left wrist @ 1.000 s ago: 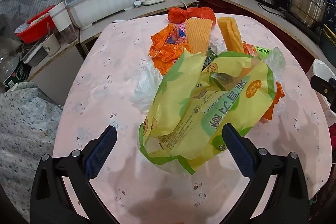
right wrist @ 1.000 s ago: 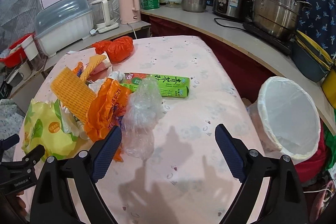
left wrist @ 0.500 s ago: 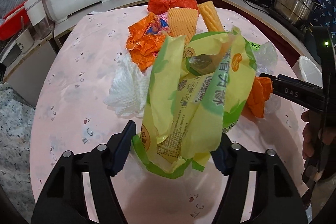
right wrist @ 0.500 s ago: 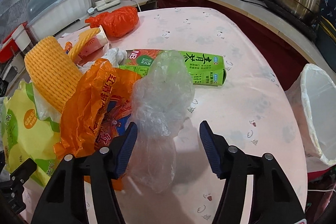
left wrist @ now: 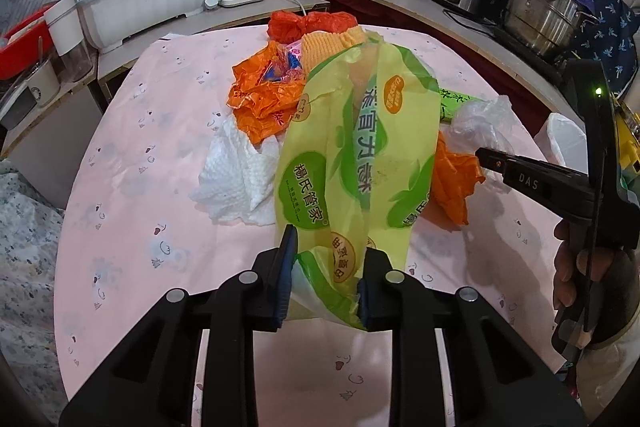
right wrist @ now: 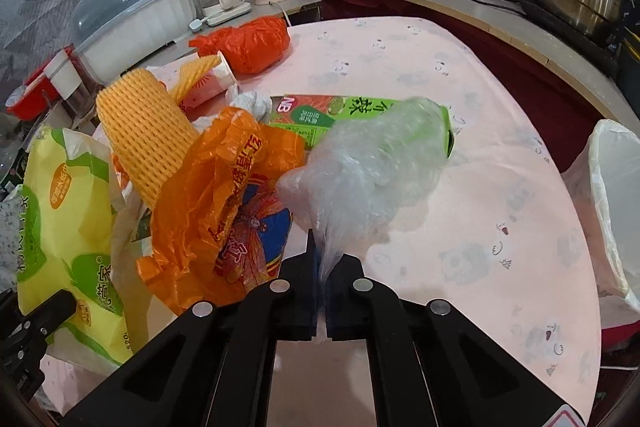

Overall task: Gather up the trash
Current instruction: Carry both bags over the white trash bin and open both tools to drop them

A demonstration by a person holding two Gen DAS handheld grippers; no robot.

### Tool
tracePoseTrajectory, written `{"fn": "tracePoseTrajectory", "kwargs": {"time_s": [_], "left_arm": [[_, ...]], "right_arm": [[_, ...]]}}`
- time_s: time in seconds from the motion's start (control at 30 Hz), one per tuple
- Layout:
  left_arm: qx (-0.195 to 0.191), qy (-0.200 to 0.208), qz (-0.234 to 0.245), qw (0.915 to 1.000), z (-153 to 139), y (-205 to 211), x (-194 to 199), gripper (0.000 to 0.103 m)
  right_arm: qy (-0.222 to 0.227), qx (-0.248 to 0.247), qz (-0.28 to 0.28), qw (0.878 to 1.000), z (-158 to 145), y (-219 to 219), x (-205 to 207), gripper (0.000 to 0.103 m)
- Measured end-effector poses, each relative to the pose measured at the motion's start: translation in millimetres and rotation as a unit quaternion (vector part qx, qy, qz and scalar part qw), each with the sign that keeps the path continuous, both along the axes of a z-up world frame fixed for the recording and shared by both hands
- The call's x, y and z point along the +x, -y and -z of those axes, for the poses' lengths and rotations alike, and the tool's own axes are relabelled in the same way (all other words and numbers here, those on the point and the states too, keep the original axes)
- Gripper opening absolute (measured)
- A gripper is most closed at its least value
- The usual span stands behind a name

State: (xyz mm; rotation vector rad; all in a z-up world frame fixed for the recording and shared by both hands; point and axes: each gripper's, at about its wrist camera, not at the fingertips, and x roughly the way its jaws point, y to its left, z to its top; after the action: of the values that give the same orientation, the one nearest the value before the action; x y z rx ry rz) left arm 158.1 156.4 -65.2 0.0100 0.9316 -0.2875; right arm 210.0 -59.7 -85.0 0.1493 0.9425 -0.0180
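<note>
Both tools have closed since the earlier frames, where their fingers were standing wide apart on either side of the trash: now each one is gripping a piece.

Taking the pile of trash as the landmark, the table (left wrist: 132,155) with its pink cloth is lying under it and spreading out on all sides. The bin (right wrist: 618,199), lined with a white bag, is standing beyond the right edge of the table, well apart from the pile.

The yellow-green bag (left wrist: 356,163) is the biggest piece, on the near left side of the pile. The left tool (left wrist: 324,281) is clamped on its lower end, and the bag is rising up from the fingers. The orange wrapper (right wrist: 224,195) is lying in the middle of the pile, touching both bags. The clear plastic bag (right wrist: 372,167) is on the right side of the pile, partly over the green carton (right wrist: 316,113). The right tool (right wrist: 320,279) is pinched together on its thin twisted tail.

I judge that the step now is lifting both pieces away and carrying them to the bin. To do this well, both grips should be kept firm, because thin film slips easily. Lifting should be slow and straight up, so that the orange wrapper is not dragging along and falling to the floor.
</note>
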Motion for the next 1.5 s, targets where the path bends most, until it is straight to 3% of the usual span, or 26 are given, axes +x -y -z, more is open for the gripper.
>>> {"fn": "tracePoseTrajectory", "kwargs": {"time_s": [0.37,0.6,0.9,1.13,1.5], "left_arm": [[-0.018,0.047,0.016,0.9986,-44.0,20.5,-26.2,0.024],[-0.025,0.076,0.059,0.9950,-68.5,60.8,-34.5,0.024],[-0.032,0.098,0.131,0.9860,-87.1,142.2,-28.3,0.024],[-0.041,0.108,0.196,0.9737,-92.3,221.4,-22.8,0.024],[-0.038,0.096,0.274,0.9563,-76.9,339.8,-11.1,0.024]], "right_arm": [[0.067,0.000,0.031,0.997,-55.1,33.3,-33.7,0.002],[0.102,0.002,0.061,0.993,-83.3,67.2,-58.7,0.002],[0.129,-0.004,0.125,0.984,-101.3,130.9,-89.8,0.002],[0.130,-0.012,0.193,0.972,-101.7,198.8,-114.4,0.002],[0.120,0.001,0.263,0.957,-83.4,291.2,-125.2,0.002]]}}
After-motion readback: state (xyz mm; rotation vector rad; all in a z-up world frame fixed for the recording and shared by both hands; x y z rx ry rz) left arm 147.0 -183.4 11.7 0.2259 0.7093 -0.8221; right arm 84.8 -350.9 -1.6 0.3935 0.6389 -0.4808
